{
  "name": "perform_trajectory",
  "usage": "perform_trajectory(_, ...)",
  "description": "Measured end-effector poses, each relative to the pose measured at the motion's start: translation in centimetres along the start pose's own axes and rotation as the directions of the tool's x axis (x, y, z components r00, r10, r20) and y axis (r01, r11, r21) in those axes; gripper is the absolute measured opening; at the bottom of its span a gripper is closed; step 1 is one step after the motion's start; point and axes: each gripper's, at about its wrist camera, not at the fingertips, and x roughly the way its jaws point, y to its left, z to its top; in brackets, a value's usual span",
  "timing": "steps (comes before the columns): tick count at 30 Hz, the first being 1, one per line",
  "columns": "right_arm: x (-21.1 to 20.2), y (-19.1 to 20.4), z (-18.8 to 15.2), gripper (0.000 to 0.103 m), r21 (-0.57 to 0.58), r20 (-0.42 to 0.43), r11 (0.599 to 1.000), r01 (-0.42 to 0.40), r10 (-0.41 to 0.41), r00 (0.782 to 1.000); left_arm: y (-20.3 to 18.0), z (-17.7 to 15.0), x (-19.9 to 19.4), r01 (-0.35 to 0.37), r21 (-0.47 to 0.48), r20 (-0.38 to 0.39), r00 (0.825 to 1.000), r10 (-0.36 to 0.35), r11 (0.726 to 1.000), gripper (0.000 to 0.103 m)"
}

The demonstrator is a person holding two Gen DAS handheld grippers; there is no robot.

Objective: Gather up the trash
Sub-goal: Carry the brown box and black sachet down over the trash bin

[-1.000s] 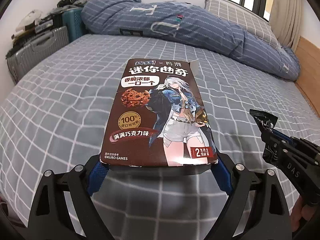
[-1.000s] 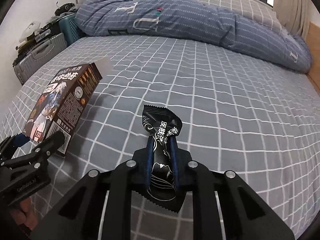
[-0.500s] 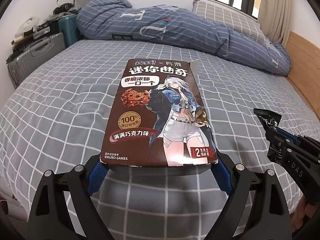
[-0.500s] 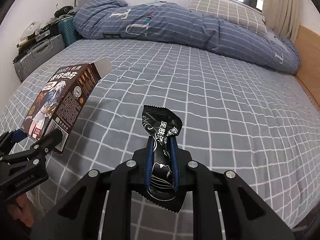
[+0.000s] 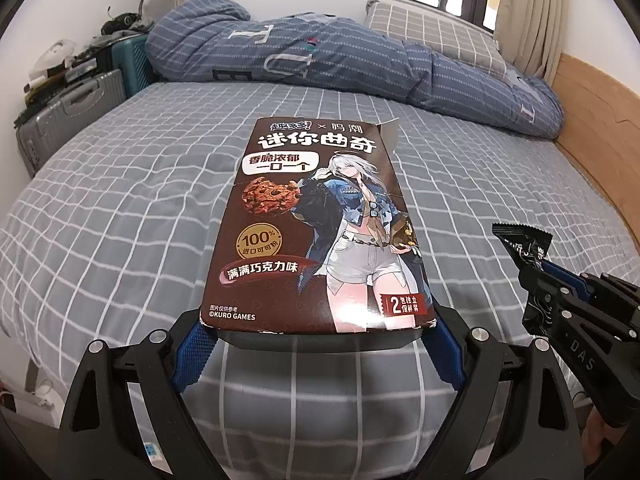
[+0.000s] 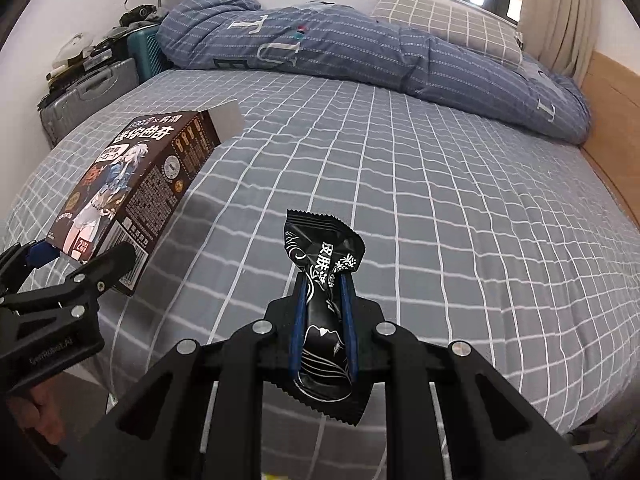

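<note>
- Left hand-held gripper [image 5: 318, 330]: jaws spread wide, clamped across the bottom end of the cookie box [image 5: 320, 228]. Blue pads press on both lower corners, so the wide opening is a grip, not a release.
- Box is held clear above the bed [image 5: 120, 208], printed face up, sticking out away from the gripper. End-grip leaves most of the box cantilevered; my read is it's light enough for that to hold.
- Right hand-held gripper [image 6: 322, 320]: clenched tight on a black snack wrapper [image 6: 322, 300]. Pads pinch the wrapper's middle; the crimped top sticks out above the fingertips and the bottom edge hangs below.
- Wrapper also sits above the bed, to the right of the box and apart from it.
- Container check: box's far-end flap [image 6: 228, 120] stands open. Inside isn't visible from either view, so can't say if it's empty.
- Wrapper looks crumpled and flat-ish at the pinch; contents unknown, probably empty.
- No bin or trash bag in either view. Judging by that, both pieces are picked up and the drop-off is the step left.
- Bed near the box shows no other loose trash. Rolled duvet [image 5: 360, 52] lies beyond the box at the far side; suitcases [image 5: 68, 120] stand off the bed, to the box's far left.
- Risk: thin wrapper could slip from the pinch if swung hard.
</note>
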Motion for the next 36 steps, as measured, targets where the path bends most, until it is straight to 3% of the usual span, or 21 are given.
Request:
perform_trajectory(23, -7.1, 0.6, -6.4, 0.016, 0.015, -0.002, 1.000, -0.024, 0.024, 1.000, 0.7, -7.2, -7.4, 0.004, 0.003, -0.008, 1.000, -0.004, 1.000, 0.087)
perform_trajectory(36, -9.6, 1.1, -11.6, 0.016, 0.039, -0.035, 0.998, -0.055, 0.057, 0.998, 0.4, -12.2, -10.3, 0.016, 0.001, -0.053, 0.998, -0.016, 1.000, 0.087)
